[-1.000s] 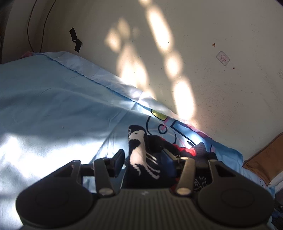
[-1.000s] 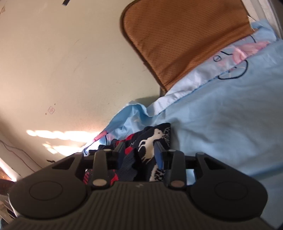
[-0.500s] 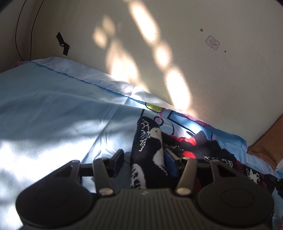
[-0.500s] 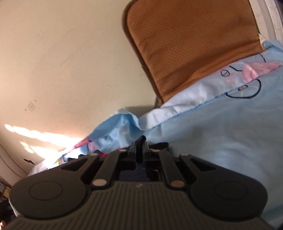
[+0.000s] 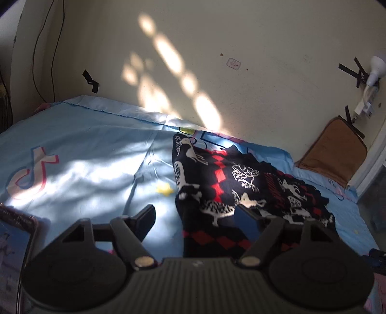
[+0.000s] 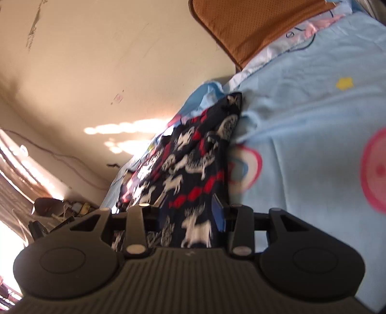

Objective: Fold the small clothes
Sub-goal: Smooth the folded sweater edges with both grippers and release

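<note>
**Left wrist view: dark patterned garment spread on bed, both grippers opening**

Left wrist view: dark knit garment (image 5: 241, 183) with white animal figures and red diamonds lying on light blue bedsheet (image 5: 84, 154), near the far edge by the cream wall (image 5: 265, 48). Spread mostly flat, rumpled along the right side. Sun patches across sheet and wall. Left gripper (image 5: 200, 217) over the near edge of the garment, jaws well apart and opening; left finger over bare sheet, right finger over the cloth. Fabric lying between the fingers, no pinch seen. Brown cushion (image 5: 335, 154) propped against the wall at right, beyond the garment. White lamp (image 5: 375, 70) and black tape strips on the wall above it. Dark-framed flat object at lower left edge of frame, identity unclear.

Right wrist view (tilted, some motion blur): same garment (image 6: 193, 164) running away from the lens toward the wall, bunched at its far end against a fold of bedsheet (image 6: 301, 116). Right gripper (image 6: 191, 217) with jaws partly apart and opening; cloth between the blue pads, contact with pads not resolvable. Brown cushion (image 6: 253, 21) at top of frame. Clutter on floor at far left, too small to identify.
</note>
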The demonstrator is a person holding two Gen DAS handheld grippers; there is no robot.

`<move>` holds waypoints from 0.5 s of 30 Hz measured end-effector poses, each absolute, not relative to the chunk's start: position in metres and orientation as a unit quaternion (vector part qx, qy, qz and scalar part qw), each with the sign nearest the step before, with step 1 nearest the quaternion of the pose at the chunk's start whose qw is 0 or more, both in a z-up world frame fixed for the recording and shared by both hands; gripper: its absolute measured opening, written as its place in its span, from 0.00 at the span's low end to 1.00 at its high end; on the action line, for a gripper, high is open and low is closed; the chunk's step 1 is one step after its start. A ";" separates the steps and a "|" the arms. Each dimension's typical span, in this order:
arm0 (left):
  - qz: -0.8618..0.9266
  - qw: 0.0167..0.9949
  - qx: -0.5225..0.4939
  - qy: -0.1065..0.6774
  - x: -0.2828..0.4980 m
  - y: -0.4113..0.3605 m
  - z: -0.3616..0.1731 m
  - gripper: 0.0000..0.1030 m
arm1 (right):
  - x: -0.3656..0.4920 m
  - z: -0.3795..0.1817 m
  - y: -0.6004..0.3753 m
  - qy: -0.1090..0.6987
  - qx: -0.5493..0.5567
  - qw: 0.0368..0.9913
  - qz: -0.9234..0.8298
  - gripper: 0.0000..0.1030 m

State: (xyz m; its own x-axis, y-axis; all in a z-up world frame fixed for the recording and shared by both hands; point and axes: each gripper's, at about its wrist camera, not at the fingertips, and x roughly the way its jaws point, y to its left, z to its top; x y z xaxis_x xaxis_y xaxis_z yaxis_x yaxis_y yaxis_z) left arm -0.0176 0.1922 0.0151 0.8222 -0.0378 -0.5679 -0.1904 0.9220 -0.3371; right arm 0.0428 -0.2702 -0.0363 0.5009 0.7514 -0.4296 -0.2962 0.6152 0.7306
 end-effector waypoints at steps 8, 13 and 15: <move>0.009 0.935 -0.216 0.279 -0.157 0.170 0.013 0.86 | -0.061 -0.036 -0.271 0.368 0.262 0.806 0.382 0.42; -0.011 0.917 -0.269 0.295 -0.194 0.162 0.002 0.86 | -0.085 -0.027 -0.247 0.363 0.210 0.807 0.417 0.48; -0.015 0.914 -0.278 0.296 -0.202 0.158 -0.003 0.86 | -0.098 -0.022 -0.236 0.347 0.180 0.813 0.431 0.58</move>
